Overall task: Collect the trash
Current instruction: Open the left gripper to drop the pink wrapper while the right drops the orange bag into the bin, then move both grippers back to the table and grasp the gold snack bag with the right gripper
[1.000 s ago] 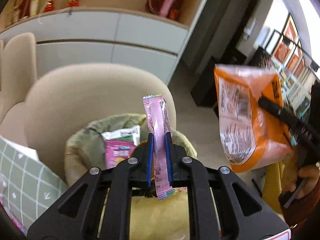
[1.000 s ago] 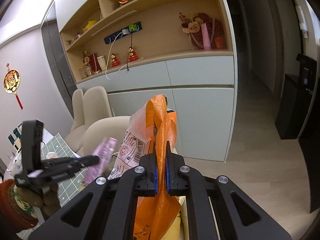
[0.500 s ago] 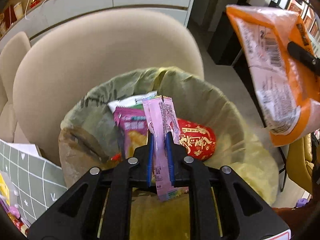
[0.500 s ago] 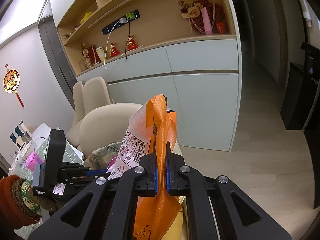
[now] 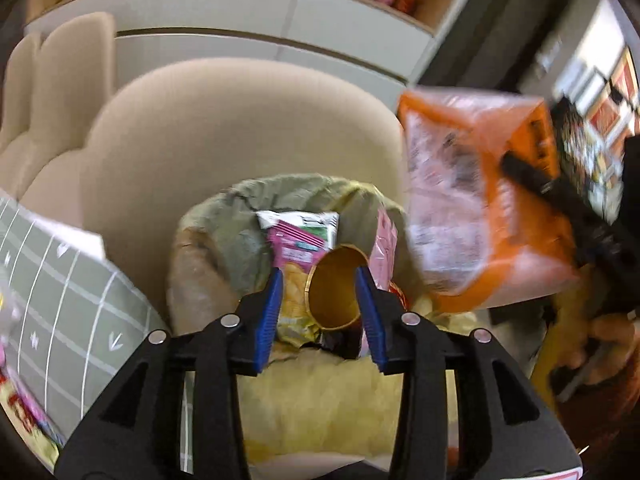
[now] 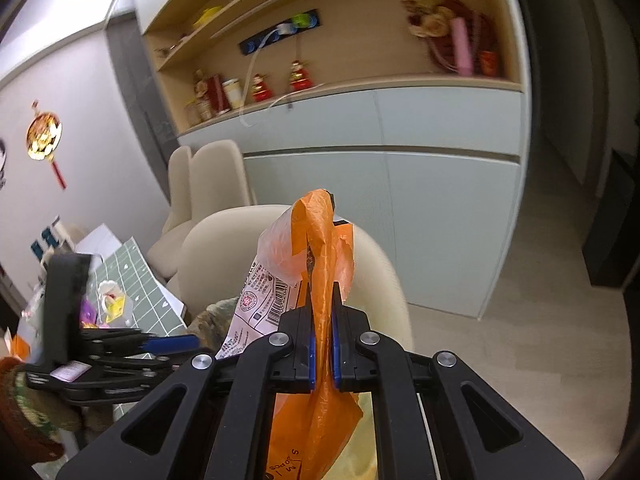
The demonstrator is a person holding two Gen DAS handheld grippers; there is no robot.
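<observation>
My left gripper hangs over the lined trash bin with its jaws opening and nothing between the blue pads. The pink wrapper lies loose just right of the right pad, inside the bin. Below sit a gold round can and a pink chips bag. My right gripper is shut on the neck of an orange plastic bag. In the left wrist view that orange bag hangs at the bin's right edge. The left gripper shows low on the left in the right wrist view.
A beige chair stands right behind the bin. A table with a green grid cloth and small items lies to the left. White cabinets with shelves line the wall. A person's hand holds the right gripper's handle.
The left gripper's jaws have parted and the pink wrapper has slipped out, down to the right into the bin. The orange bag has come closer to the bin.
</observation>
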